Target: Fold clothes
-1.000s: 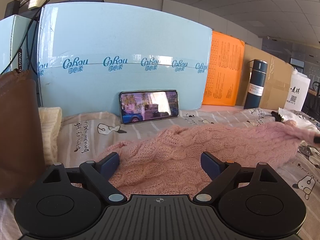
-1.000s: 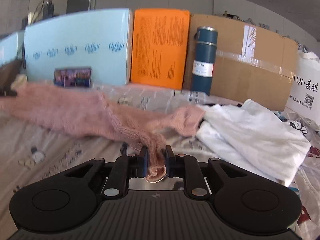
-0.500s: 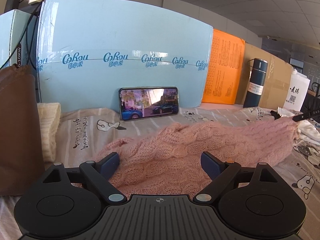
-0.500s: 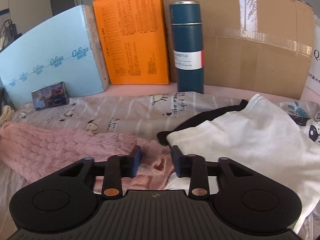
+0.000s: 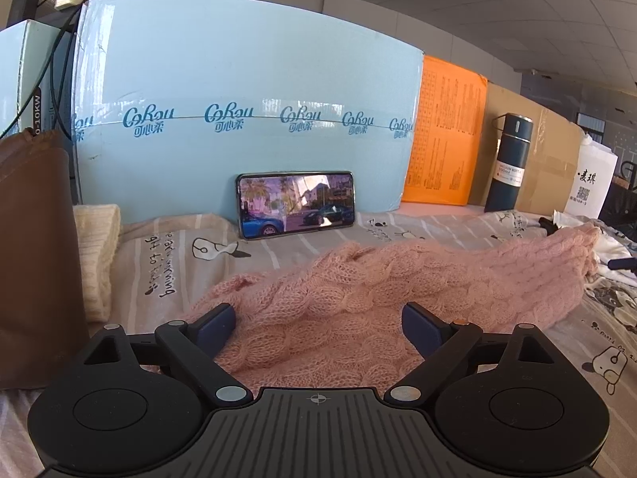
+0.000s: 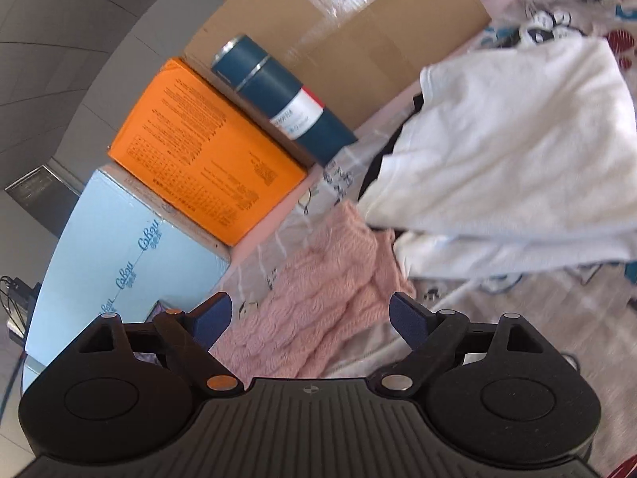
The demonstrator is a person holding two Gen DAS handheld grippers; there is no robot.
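The pink knit sweater [image 5: 382,290] lies stretched across the printed bedsheet [image 5: 167,263], its far end touching the white garment [image 6: 513,159]. The left gripper [image 5: 318,322] is spread wide over the near knit, holding nothing; the right gripper [image 6: 308,316], tilted, is likewise apart above the sweater's end. Boxes wall the back edge: the left view alone shows the phone [image 5: 295,204], the right shows the blue bottle [image 6: 286,99] closer.

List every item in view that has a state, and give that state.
Left gripper: jaws open, over the sweater.
Right gripper: jaws open, empty.
Pink knit sweater: spread flat, unfolded.
White garment: crumpled.
Phone: screen on, propped.
Blue bottle: upright, capped.
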